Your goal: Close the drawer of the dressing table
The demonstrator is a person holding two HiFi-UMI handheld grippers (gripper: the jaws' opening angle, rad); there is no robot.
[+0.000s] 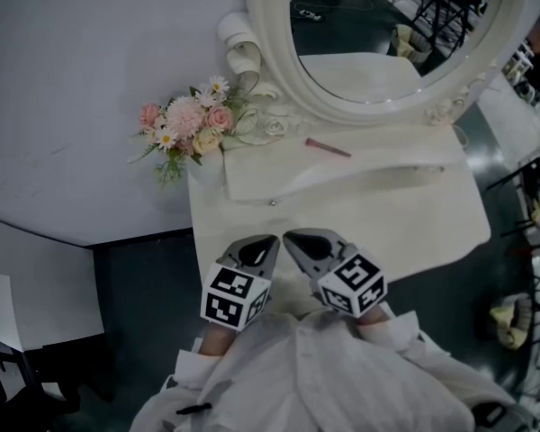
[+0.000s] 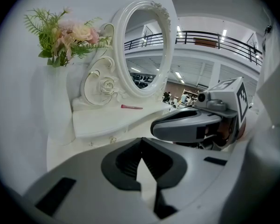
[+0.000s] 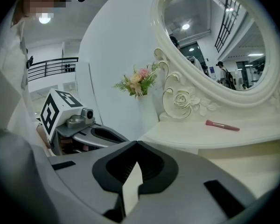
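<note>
Drawer (image 1: 279,193) front faces person, long axis L-R, L tongs (image 1: 272,240) & R tongs (image 1: 289,237) closed, empty

Left gripper (image 2: 141,141): jaws together, seemingly empty

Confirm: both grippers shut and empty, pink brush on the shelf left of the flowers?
Wrong side: head view shows the pink brush right of the flowers, on the shelf. Left gripper and right gripper are shut and empty.

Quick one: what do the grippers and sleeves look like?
Both alike: left gripper and right gripper are grey tapered shells with dark recessed insets. Each carries a white cube with black square markers. Sleeves are white, cuffed. No cables show.
</note>
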